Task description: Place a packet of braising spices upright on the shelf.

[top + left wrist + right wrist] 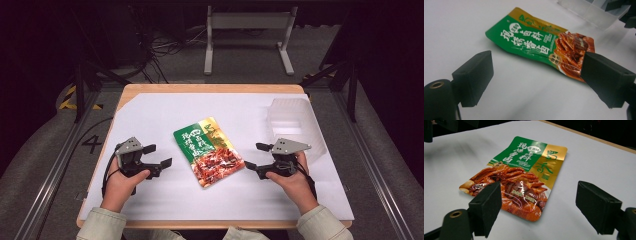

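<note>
Flat green-and-orange foil food pouch (209, 151) lies between my grippers, long axis diagonal on white table (150, 200). Right gripper (254, 156) nearer, beside its orange end; left gripper (157, 155) farther off. Both fingers apart, empty.

A flat green, gold and red printed foil food pouch (209, 151) lies on the white-covered wooden table (165, 200) between 2 black hand-held grippers, left (156, 155) and right (257, 156), both spread wide. A clear plastic rectangular bin (294, 125) stands just behind the right gripper.
</note>
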The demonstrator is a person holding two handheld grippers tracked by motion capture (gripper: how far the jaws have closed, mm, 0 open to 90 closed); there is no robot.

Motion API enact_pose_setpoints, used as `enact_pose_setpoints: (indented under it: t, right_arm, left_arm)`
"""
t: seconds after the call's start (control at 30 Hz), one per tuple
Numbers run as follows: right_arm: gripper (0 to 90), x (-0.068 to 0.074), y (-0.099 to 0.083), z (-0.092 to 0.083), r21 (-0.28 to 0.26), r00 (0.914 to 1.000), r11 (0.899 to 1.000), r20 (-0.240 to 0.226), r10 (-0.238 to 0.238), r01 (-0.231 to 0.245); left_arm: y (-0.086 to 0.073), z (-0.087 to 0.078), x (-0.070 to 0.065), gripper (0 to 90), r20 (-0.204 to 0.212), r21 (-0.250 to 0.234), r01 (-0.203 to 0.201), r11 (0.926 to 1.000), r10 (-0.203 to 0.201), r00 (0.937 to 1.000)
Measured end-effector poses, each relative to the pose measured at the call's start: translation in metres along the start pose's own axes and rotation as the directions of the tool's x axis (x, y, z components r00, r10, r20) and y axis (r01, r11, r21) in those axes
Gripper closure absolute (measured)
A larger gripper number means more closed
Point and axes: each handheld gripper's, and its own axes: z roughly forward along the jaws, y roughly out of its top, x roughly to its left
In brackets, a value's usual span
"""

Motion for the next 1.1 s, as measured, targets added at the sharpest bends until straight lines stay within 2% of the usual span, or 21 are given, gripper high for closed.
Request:
enact_pose_setpoints:
  t: [0.1, 0.27, 0.33, 0.47, 0.53, 0.6, 0.73, 0.9, 1.0, 1.1]
  right_arm:
    - [20.7, 0.000, 0.001, 0.001, -0.002, 0.9998, 1.000, -0.010, -0.015, 0.015]
    - [12.5, 0.001, 0.002, 0.002, -0.015, 0.9994, 1.000, -0.022, -0.027, 0.027]
    - [9.6, 0.002, 0.002, 0.001, -0.026, 0.9992, 0.999, -0.017, -0.036, 0.036]
    - [9.4, 0.005, 0.001, -0.001, -0.047, 0.9989, 0.998, -0.001, -0.047, 0.047]
    - [10.7, 0.006, 0.001, -0.001, -0.048, 0.9985, 0.997, 0.003, -0.055, 0.055]
    - [12.6, 0.008, 0.001, -0.002, -0.047, 0.9984, 0.997, 0.002, -0.056, 0.056]
    - [21.9, 0.011, 0.002, -0.005, -0.047, 0.9978, 0.997, -0.025, -0.061, 0.059]
    - [22.1, 0.015, 0.003, -0.005, -0.038, 0.9961, 0.996, -0.028, -0.084, 0.083]
    - [26.2, 0.015, 0.004, -0.005, -0.026, 0.9950, 0.995, -0.027, -0.096, 0.095]
    - [30.0, 0.016, 0.003, -0.005, 0.008, 0.9955, 0.997, -0.051, -0.080, 0.081]
  left_arm:
    - [0.009, -0.001, 0.003, 9.8, -0.013, -0.018, -0.014, 0.9997, 0.014, 0.9998]
    - [0.020, 0.005, 0.009, 8.2, -0.005, -0.013, -0.016, 0.9998, 0.016, 0.9999]
    - [0.025, 0.009, 0.013, 8.6, -0.006, -0.019, -0.011, 0.9998, 0.011, 0.9999]
    - [0.032, 0.016, 0.019, 10.9, -0.023, -0.015, -0.014, 0.9998, 0.014, 0.9996]
    - [0.036, 0.020, 0.023, 11.0, -0.026, -0.032, -0.021, 0.9993, 0.021, 0.9995]
    - [0.037, 0.025, 0.026, 11.3, -0.025, -0.052, -0.007, 0.9986, 0.006, 0.9997]
    - [0.041, 0.037, 0.032, 11.7, -0.046, -0.033, 0.007, 0.9994, -0.008, 0.9989]
    - [0.044, 0.048, 0.041, 12.3, -0.059, -0.033, 0.030, 0.9990, -0.032, 0.9978]
    - [0.043, 0.055, 0.046, 12.3, -0.060, -0.048, 0.053, 0.9975, -0.056, 0.9967]
    - [0.041, 0.062, 0.051, 12.3, -0.063, -0.047, 0.066, 0.9967, -0.069, 0.9956]
